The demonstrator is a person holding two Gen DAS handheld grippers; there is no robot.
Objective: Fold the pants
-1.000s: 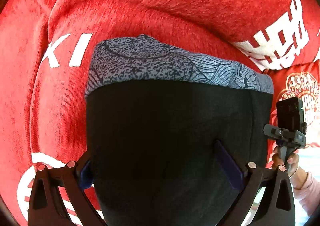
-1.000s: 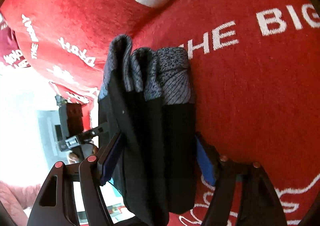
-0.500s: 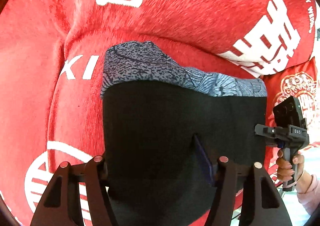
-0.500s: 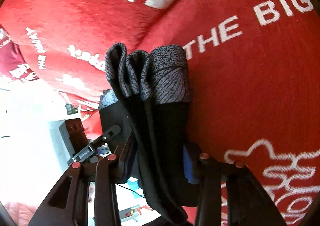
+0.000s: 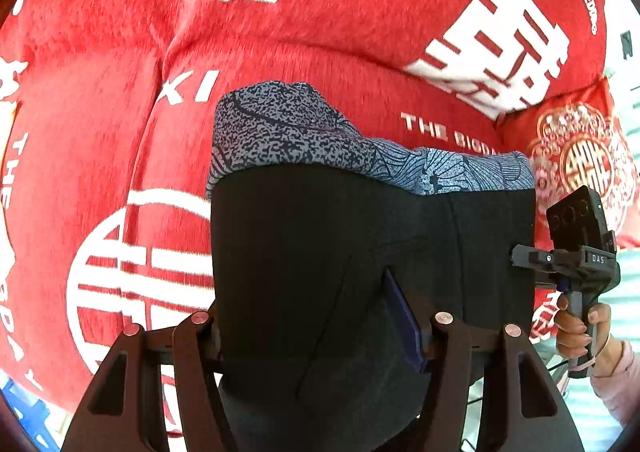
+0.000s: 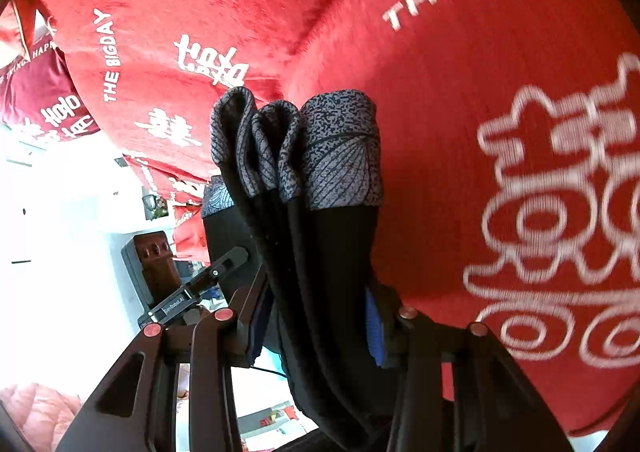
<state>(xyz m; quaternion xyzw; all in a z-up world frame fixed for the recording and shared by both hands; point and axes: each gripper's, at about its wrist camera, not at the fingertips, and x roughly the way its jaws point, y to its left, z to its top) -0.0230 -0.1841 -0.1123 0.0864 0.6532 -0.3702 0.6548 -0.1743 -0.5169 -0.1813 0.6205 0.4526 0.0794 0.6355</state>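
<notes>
The pants (image 5: 340, 244) are black with a grey patterned waistband (image 5: 304, 132), folded into a thick bundle held above the red plush sofa cover (image 5: 360, 12). My left gripper (image 5: 316, 328) is shut on the pants' near edge. My right gripper (image 6: 316, 316) is shut on the bundle's end, where several layers (image 6: 320, 236) stand side by side with the waistband (image 6: 340, 148) at the top. Each gripper shows in the other's view: the right one (image 5: 576, 252) at the pants' right edge, the left one (image 6: 172, 284) at the lower left.
The red sofa cover (image 6: 480, 132) with white lettering fills both views. A red embroidered cushion (image 5: 580, 156) lies at the right in the left wrist view. A dark red cushion (image 6: 40, 100) and bright white room (image 6: 60, 232) lie to the left in the right wrist view.
Both grippers closed on the pants and lifted them back from the sofa; more of the cover's lettering shows. The bundle is pinched narrower in the right gripper.
</notes>
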